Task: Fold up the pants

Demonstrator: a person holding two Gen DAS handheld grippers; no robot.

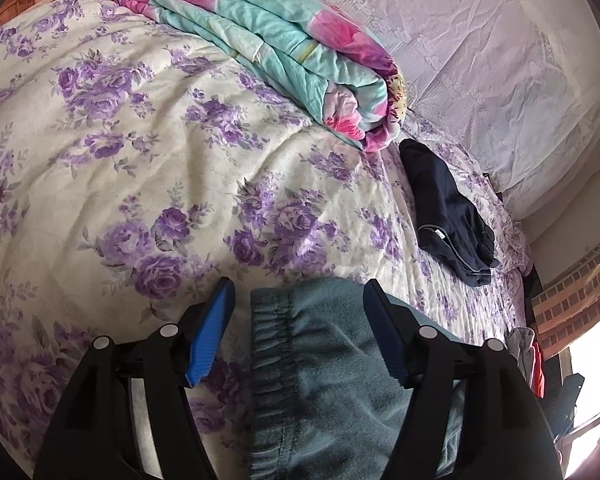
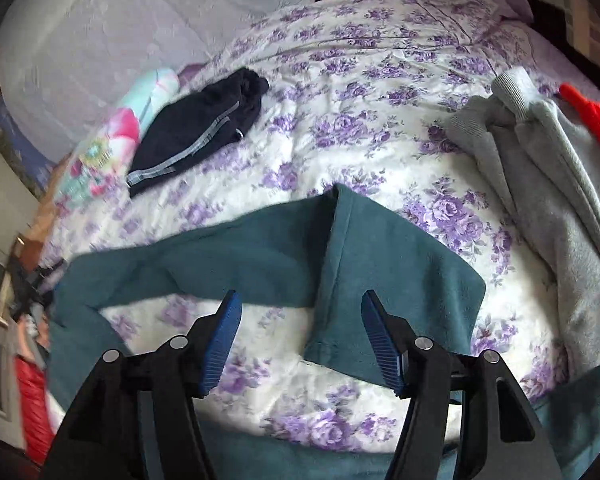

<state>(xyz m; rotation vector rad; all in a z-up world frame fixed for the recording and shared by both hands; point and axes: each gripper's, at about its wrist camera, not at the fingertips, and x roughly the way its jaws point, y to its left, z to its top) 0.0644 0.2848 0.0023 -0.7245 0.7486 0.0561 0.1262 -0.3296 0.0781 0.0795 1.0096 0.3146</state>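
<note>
Fleece, teal and soft, makes up the pants [image 1: 324,380] on the purple-flowered quilt [image 1: 140,168]. Left wrist view: the left gripper [image 1: 298,332] stands with its blue-padded jaws spread, the gathered elastic waistband of the pants lying between them; neither pad presses on the cloth, so nothing is gripped. Beyond, a folded dark navy garment with a pale stripe [image 1: 448,208] lies near the end of a rolled turquoise-and-pink floral blanket [image 1: 284,48], with a pale lilac textured bedcover [image 1: 480,60] behind. Right wrist view, somewhat blurred: the right gripper [image 2: 300,340] is also wide open and empty, hovering over a teal leg laid back over itself, its hem end just inside the right-hand pad; the other leg stretches off to the left of the picture. A heap of grey fleece clothing [image 2: 540,200] sits at the right side, a scrap of red fabric [image 2: 596,120] beside it. Handling, as a judgement: the pants look light, limp and thick-napped, not slippery, likely to sag and crease rather than hold a line. Best holds seem the stiffer waistband and the stitched hems, pinched through both layers. No containers show in either view; every item rests directly on the bed.
</note>
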